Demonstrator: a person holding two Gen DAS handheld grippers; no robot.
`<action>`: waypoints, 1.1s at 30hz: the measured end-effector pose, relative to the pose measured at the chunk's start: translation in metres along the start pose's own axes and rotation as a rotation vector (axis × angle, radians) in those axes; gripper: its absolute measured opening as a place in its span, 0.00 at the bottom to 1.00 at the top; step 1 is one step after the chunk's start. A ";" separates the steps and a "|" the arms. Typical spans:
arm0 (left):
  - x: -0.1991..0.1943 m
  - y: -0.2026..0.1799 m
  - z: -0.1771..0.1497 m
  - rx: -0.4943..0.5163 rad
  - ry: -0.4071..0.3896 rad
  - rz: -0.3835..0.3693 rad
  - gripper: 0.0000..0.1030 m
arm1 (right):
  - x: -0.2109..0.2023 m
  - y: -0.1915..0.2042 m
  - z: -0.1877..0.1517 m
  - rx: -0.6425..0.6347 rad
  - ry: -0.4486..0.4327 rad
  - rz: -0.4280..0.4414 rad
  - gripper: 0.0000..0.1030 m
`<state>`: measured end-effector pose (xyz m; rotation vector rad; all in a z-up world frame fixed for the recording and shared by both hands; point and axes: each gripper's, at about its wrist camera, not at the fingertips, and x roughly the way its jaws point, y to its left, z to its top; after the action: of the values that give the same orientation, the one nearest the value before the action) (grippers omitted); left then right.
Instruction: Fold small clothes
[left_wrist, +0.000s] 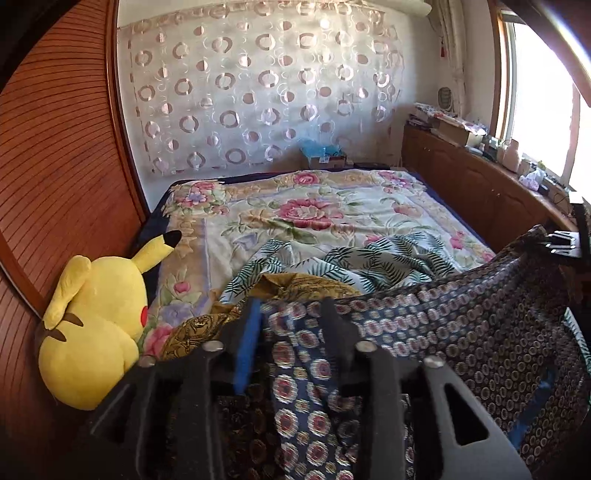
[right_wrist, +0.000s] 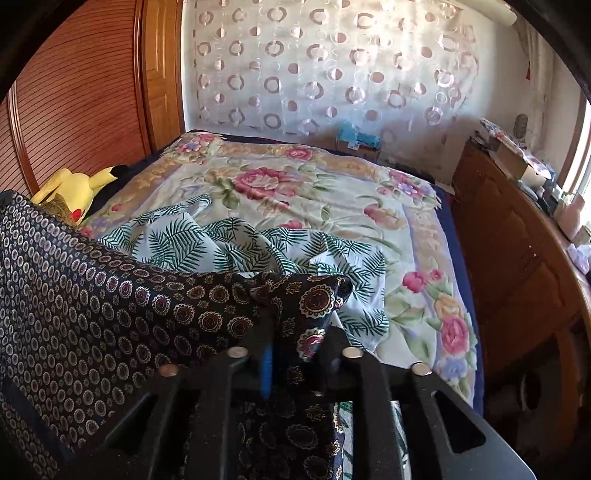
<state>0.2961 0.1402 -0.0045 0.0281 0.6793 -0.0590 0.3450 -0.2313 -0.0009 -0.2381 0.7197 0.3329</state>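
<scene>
The dark medallion-print garment (left_wrist: 461, 325) stretches left to right across the near edge of the bed (left_wrist: 332, 206), its long axis between the left hand-held gripper (left_wrist: 291, 317) and the right hand-held gripper (right_wrist: 299, 325). Each has one end of the cloth between its parted jaws, the pads not visibly pressing, so neither is nearer. No writing is legible.

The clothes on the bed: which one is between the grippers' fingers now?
The dark navy cloth with round medallions, stretched between the left gripper and right gripper. The white palm-leaf garment and the mustard-gold one lie on the bed beyond, untouched.
</scene>
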 end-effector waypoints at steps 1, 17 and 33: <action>-0.004 -0.003 -0.001 0.005 0.000 -0.008 0.44 | -0.002 0.000 -0.001 0.005 -0.001 -0.001 0.50; -0.040 -0.032 -0.055 0.058 0.004 -0.028 0.81 | -0.067 0.012 -0.078 0.078 -0.013 0.006 0.64; -0.043 -0.020 -0.095 0.016 0.066 0.009 0.81 | -0.080 0.012 -0.115 0.158 0.056 0.093 0.60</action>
<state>0.2020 0.1265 -0.0516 0.0485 0.7446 -0.0546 0.2150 -0.2751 -0.0319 -0.0649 0.8100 0.3569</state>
